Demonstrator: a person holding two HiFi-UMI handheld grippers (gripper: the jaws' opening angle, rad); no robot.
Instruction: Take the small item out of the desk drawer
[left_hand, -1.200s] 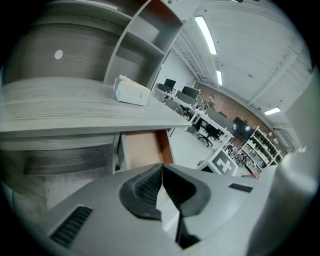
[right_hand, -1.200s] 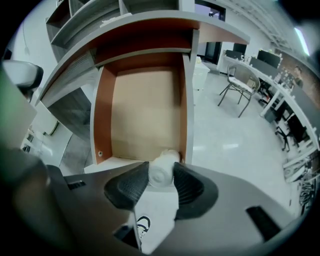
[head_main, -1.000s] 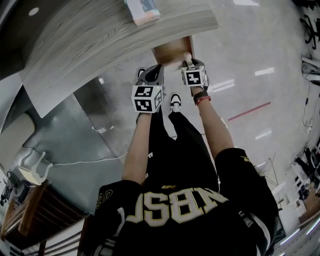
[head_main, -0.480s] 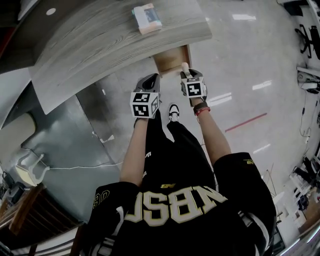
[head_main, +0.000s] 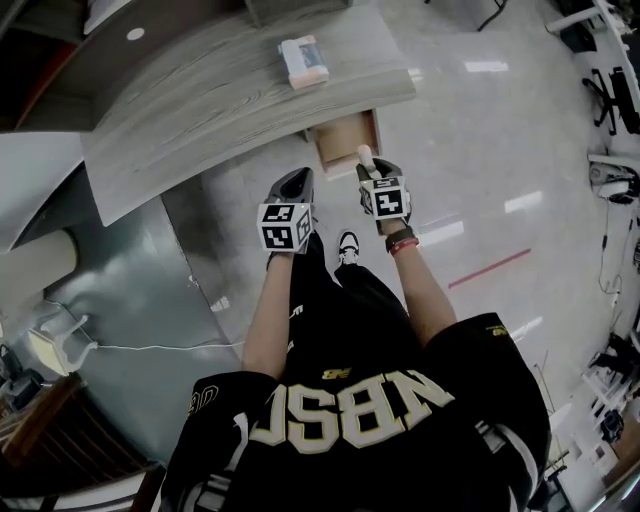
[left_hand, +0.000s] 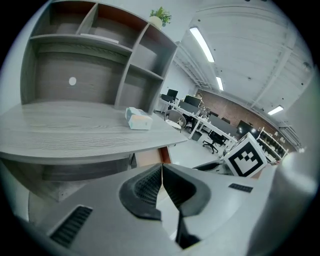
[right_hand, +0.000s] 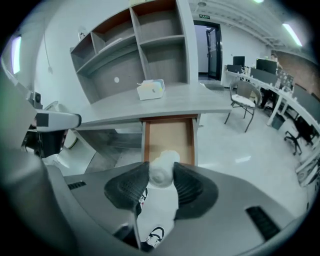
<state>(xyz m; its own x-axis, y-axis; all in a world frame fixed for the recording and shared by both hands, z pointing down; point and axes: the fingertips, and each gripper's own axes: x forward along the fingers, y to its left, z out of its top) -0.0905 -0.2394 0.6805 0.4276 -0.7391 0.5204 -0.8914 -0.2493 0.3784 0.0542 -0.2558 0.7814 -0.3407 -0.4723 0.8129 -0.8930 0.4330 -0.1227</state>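
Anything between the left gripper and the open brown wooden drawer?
No. Head view shows only bare glossy floor between left gripper and drawer.

Outfit-wise it's a black short-sleeved jersey (head_main: 350, 450) with big cream block letters outlined in gold across the front, plus a gold number on one sleeve. Below that are black trousers (head_main: 345, 305) and black-and-white sneakers (head_main: 349, 243). The right wrist has a dark watch with a red band (head_main: 403, 240) right beside it. The left gripper (head_main: 299, 178) and right gripper (head_main: 368, 166) are both smooth grey plastic shells with black ribbed pads (left_hand: 142, 190) inside the jaws and little slotted vents (left_hand: 70, 225) in the casing. Each one carries a white cube with black square markers (head_main: 284, 227).
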